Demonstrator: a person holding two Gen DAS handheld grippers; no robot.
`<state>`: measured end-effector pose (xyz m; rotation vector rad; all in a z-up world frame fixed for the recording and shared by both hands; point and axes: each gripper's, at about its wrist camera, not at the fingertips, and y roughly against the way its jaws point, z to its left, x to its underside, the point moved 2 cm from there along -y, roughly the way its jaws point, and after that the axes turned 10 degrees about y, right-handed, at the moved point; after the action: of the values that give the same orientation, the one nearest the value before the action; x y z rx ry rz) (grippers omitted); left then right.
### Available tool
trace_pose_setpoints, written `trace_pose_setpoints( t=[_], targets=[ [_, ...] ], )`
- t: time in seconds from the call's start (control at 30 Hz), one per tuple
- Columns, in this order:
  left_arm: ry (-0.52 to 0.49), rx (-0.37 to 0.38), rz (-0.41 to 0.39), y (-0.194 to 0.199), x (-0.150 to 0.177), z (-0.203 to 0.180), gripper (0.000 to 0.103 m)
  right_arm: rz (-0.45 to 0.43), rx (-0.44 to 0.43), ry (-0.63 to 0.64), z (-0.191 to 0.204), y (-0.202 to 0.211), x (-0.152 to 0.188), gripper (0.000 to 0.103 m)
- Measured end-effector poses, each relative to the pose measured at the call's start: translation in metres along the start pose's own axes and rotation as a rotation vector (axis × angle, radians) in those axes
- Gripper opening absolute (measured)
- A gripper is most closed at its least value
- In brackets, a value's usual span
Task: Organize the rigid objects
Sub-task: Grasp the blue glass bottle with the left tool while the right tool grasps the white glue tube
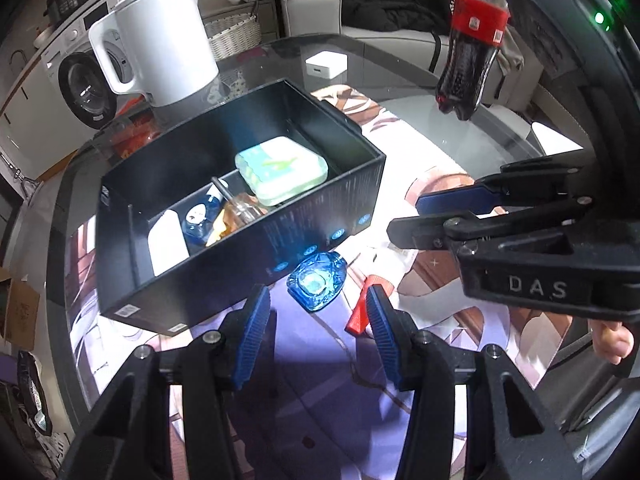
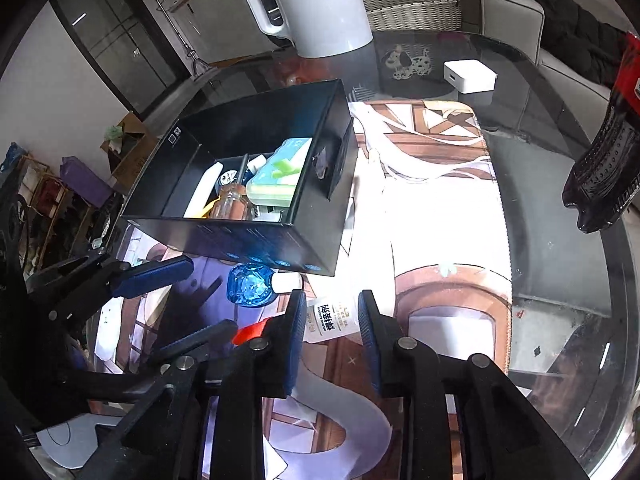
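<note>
A black open box (image 1: 352, 196) (image 2: 256, 236) on the printed mat holds a green-white case (image 1: 282, 170) (image 2: 280, 176), a small amber jar (image 1: 244, 212) and other small items. A blue glass bottle (image 1: 318, 280) (image 2: 250, 284) lies on the mat just in front of the box. My left gripper (image 1: 318, 316) is open, just short of the blue bottle, with a red piece (image 1: 358, 320) (image 2: 250, 332) by its right finger. My right gripper (image 2: 328, 320) is open, its fingers either side of a clear labelled bottle (image 2: 332, 316). It shows side-on in the left wrist view (image 1: 408, 220).
A white kettle (image 1: 160, 40) (image 2: 316, 4) stands behind the box. A cola bottle (image 1: 472, 40) (image 2: 608, 168) stands at the right. A small white box (image 1: 326, 64) (image 2: 470, 76) sits on the glass table (image 2: 560, 216) at the back.
</note>
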<state>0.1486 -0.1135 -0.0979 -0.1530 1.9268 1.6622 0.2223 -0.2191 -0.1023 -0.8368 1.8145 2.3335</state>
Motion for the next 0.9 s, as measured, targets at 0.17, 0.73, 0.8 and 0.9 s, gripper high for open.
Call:
trace_pose_setpoints(
  t=[0.17,0.73,0.8,0.9],
  targets=[
    [-0.016,-0.010,0.009,-0.009,-0.001,-0.005,0.050,0.003,0.001,-0.005,-0.002,-0.002,0.000,0.034],
    [0.024,0.012,0.057,-0.023,-0.009,0.002,0.033,0.015,-0.007,-0.007,-0.005,-0.009,0.001,0.040],
    [0.022,0.007,0.061,-0.022,-0.008,0.001,0.032,0.017,-0.007,-0.004,-0.005,-0.011,0.002,0.040],
    [0.030,0.008,0.067,-0.020,-0.007,0.002,0.030,0.018,-0.008,-0.003,-0.005,-0.011,0.002,0.040]
  ],
)
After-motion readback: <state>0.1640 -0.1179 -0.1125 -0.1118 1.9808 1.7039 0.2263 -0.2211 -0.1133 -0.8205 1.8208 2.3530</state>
